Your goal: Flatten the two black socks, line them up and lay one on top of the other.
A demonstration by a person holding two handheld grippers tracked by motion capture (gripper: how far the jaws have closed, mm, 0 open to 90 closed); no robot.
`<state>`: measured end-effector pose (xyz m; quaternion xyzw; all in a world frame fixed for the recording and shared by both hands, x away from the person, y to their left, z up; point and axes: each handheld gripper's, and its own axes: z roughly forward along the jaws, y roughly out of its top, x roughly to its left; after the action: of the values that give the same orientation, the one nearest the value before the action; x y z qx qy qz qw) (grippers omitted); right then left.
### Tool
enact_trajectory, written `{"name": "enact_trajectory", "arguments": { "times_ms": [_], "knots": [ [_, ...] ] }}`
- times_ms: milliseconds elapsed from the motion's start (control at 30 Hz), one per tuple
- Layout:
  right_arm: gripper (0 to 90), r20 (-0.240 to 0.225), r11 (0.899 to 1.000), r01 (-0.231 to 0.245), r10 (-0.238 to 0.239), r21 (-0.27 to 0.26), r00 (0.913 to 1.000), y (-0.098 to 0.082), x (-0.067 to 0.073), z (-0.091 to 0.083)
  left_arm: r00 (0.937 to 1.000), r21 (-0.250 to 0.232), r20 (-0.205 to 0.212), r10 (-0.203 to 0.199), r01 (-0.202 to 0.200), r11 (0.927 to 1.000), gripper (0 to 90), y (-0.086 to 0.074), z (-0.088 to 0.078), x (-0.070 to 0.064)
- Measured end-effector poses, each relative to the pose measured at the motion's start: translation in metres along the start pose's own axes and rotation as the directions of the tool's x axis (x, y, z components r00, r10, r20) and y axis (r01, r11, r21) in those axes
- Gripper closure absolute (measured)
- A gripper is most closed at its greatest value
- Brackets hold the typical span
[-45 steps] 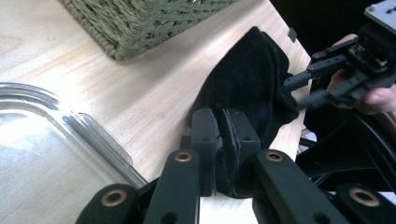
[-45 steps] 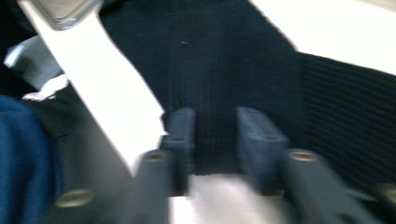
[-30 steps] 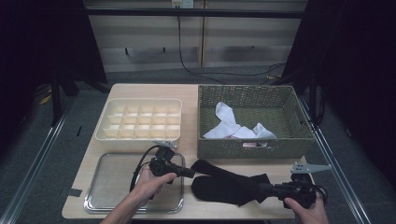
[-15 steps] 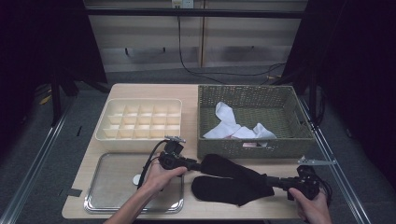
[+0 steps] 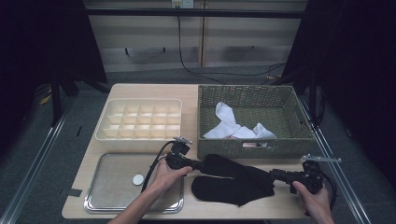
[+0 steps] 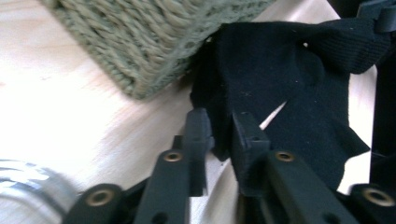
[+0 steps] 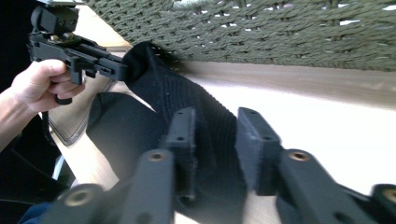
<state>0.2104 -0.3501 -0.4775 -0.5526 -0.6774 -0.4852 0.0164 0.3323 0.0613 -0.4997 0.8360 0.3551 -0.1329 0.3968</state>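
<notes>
two black socks lie stacked on the surface in front of the basket. my left tongs have been closing on one end; my right tongs have just been opening around the other. white socks wait in the basket, the divided box has none.

Each claw is black with brass-coloured screws, a trailing black cable, and textured rectangular pads.
</notes>
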Motion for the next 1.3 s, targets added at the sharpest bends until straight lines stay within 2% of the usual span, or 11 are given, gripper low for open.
{"name": "enact_trajectory", "arguments": {
  "times_ms": [67, 367, 567, 733, 900, 933, 1000, 1067, 1133, 1200, 1300],
  "knots": [
    [54.6, 0.018, 1.0, 0.006, -0.006, 0.005, 0.9998, -0.003, 0.005, -0.004, 0.9997, -0.008, 0.022, -0.006, 0.006, 0.9999, 86.7, 0.0, 0.0, 0.002],
    [43.6, 0.001, 0.994, 0.081, -0.081, 0.074, 0.9967, -0.026, 0.029, -0.008, 0.9992, -0.021, 0.039, -0.008, 0.009, 0.9997, 89.3, 0.0, -0.006, 0.002],
    [52.6, -0.036, 0.98, 0.15, -0.147, 0.129, 0.9885, -0.025, 0.041, 0.01, 0.9973, -0.039, 0.074, 0.001, 0.002, 0.9992, 89.2, 0.002, -0.013, -0.003],
    [50.9, -0.004, 0.966, 0.187, -0.189, 0.177, 0.9819, -0.024, 0.045, 0.029, 0.9965, -0.053, 0.083, 0.002, 0.002, 0.9986, 89.2, 0.001, -0.017, -0.007],
    [54.2, 0.024, 0.944, 0.253, -0.264, 0.212, 0.9643, -0.03, 0.046, 0.038, 0.9948, -0.061, 0.101, 0.008, -0.002, 0.9982, 89.2, 0.003, -0.019, -0.012],
    [55.1, 0.04, 0.937, 0.277, -0.292, 0.212, 0.9557, -0.032, 0.047, 0.04, 0.9947, -0.064, 0.103, 0.009, -0.003, 0.9979, 89.2, 0.003, -0.02, -0.013],
    [61.8, 0.052, 0.926, 0.31, -0.328, 0.216, 0.9432, -0.033, 0.048, 0.04, 0.994, -0.064, 0.109, 0.008, -0.001, 0.9979, 89.2, 0.004, -0.022, -0.014],
    [71.9, 0.076, 0.922, 0.316, -0.339, 0.223, 0.9376, -0.032, 0.048, 0.04, 0.9935, -0.068, 0.113, 0.017, -0.009, 0.9976, 89.2, 0.004, -0.023, -0.014],
    [82.9, 0.099, 0.936, 0.27, -0.298, 0.225, 0.9495, -0.03, 0.047, 0.039, 0.9932, -0.075, 0.115, 0.017, -0.009, 0.9972, 89.2, 0.004, -0.024, -0.014],
    [85.8, 0.086, 0.943, 0.249, -0.273, 0.222, 0.9582, -0.028, 0.045, 0.038, 0.9929, -0.073, 0.117, 0.02, -0.011, 0.9973, 89.2, 0.005, -0.026, -0.015],
    [86.4, 0.016, 0.961, 0.208, -0.214, 0.18, 0.9766, -0.023, 0.045, 0.03, 0.9911, -0.08, 0.131, 0.023, -0.013, 0.9967, 89.2, 0.005, -0.03, -0.019]
  ]
}}
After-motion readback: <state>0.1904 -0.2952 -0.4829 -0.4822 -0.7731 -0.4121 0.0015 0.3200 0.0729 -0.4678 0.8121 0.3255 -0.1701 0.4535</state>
